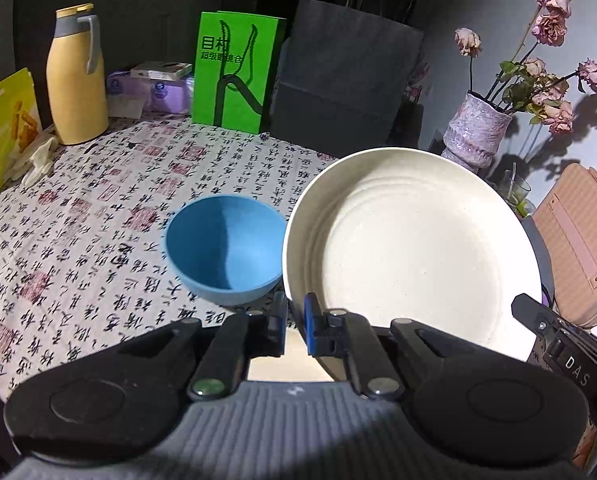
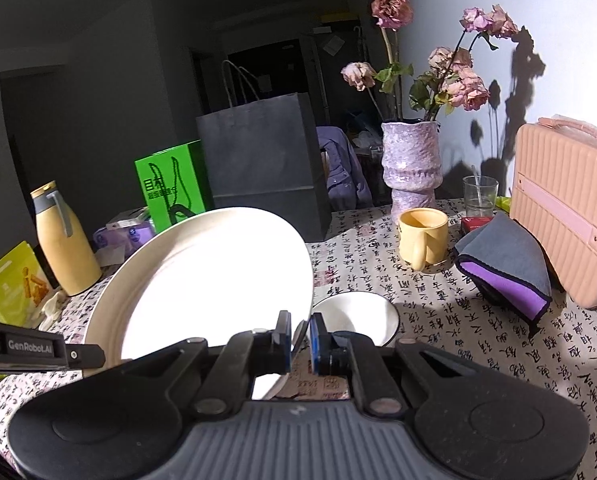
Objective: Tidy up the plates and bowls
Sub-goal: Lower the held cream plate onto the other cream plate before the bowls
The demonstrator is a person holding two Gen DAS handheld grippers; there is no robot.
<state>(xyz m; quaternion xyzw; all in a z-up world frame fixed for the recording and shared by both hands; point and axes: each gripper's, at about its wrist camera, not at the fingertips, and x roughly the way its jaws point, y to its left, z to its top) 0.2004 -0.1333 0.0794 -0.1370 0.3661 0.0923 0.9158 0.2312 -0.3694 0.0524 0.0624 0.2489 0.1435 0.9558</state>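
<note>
We see bare table (image 1: pixel 78 240) left of the blue bowl (image 1: pixel 224 248); bags (image 1: pixel 338 80) and vase (image 1: pixel 476 128) wall the back edge.

1. The green paper bag (image 1: pixel 234 68), standing far on the counter, bears large dark characters "目村"; the smaller line beneath them is too blurred to read.
2. The other tool's black arm (image 1: pixel 570 360), at the right edge of the left wrist view, shows "DAS".
3. The black arm (image 2: pixel 30 346) at the left of the right wrist view reads "GenRobot.AI".
4. The tablecloth (image 1: pixel 98 216) is printed all over with black calligraphy and red seal stamps, too small to read.
</note>
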